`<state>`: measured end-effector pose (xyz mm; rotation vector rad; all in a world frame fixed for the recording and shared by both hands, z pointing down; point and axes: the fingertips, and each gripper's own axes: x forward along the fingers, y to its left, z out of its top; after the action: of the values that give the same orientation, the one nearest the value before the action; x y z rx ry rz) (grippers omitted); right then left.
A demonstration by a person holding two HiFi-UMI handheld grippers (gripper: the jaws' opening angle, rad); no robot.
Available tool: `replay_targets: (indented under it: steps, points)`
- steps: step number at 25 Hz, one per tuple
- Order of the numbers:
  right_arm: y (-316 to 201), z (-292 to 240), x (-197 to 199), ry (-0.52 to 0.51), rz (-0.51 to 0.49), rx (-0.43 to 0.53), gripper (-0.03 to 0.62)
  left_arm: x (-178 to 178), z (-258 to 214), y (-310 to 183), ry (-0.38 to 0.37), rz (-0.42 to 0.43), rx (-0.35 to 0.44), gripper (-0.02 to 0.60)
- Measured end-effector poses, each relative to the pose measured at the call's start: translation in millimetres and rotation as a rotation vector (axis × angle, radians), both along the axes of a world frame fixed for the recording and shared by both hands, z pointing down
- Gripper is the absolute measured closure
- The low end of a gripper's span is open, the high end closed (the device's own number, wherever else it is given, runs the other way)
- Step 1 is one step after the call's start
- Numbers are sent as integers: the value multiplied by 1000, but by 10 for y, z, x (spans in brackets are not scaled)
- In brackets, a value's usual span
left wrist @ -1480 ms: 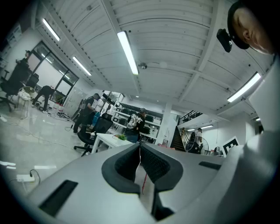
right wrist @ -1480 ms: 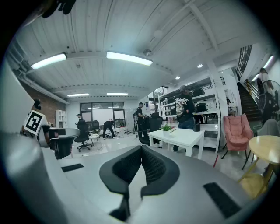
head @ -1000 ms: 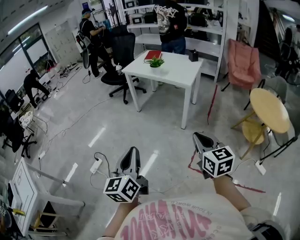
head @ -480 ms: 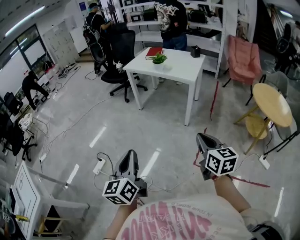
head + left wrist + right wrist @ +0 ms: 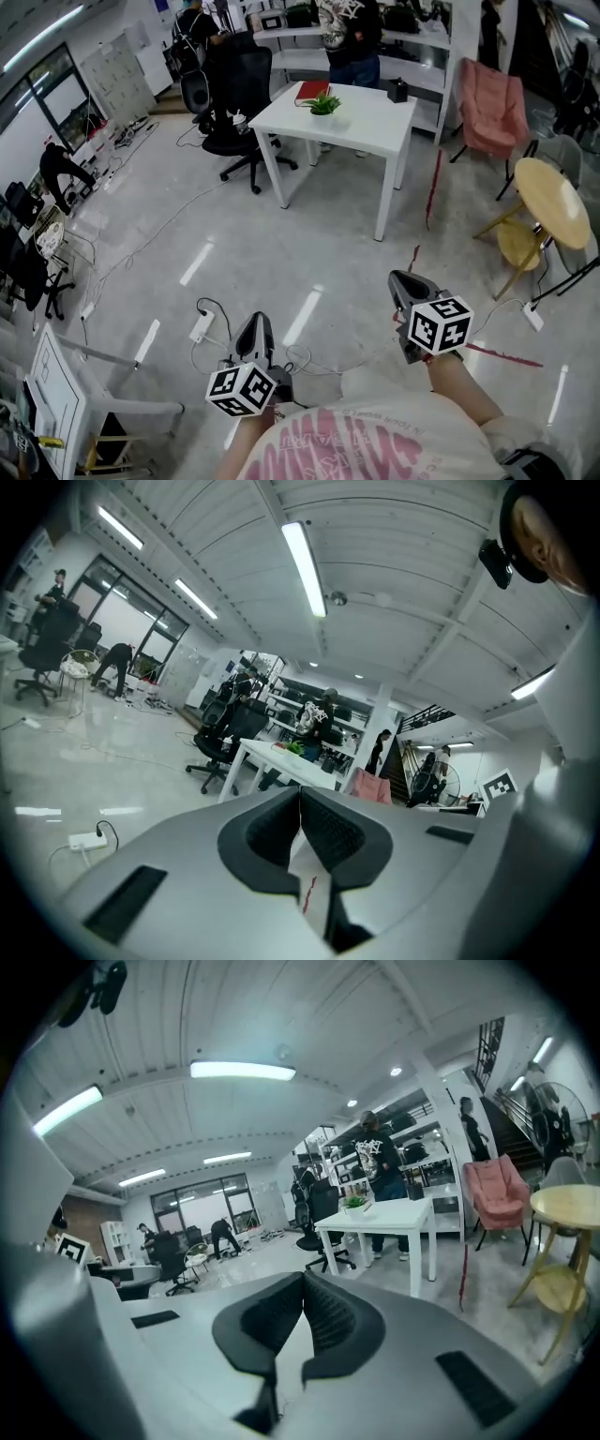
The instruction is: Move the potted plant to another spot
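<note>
The potted plant (image 5: 324,103) stands on the far side of the white table (image 5: 367,129), well apart from both grippers. The left gripper (image 5: 255,328) and right gripper (image 5: 405,284) are closed and empty; one should open before reaching the pot

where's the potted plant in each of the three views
head view: potted plant top centre, far side of the white table.
left gripper view: potted plant tiny, mid-frame above the jaws, on the white table.
right gripper view: potted plant right of centre, left end of the white table.
shared landmark: the white table.
</note>
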<state>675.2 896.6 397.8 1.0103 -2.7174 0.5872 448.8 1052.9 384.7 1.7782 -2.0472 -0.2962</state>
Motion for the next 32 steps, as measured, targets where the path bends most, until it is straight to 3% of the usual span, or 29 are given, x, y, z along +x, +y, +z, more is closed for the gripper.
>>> replay_targets:
  steps: [4,12,24,32]
  points:
    - [-125,120,23,84,6,29,579,58,75,-231,38,66,16,557]
    - [-802,222,-132,54,18,-13,579,-89,167,-899,24,82,-12,557]
    - [-2392,-19,-697,118,-81,81,579,-381,-139,-2439,22,100,34,557]
    - [-3393,-135,-878,116,-93,99,579,-658,-217,-3341,33,51,63,557]
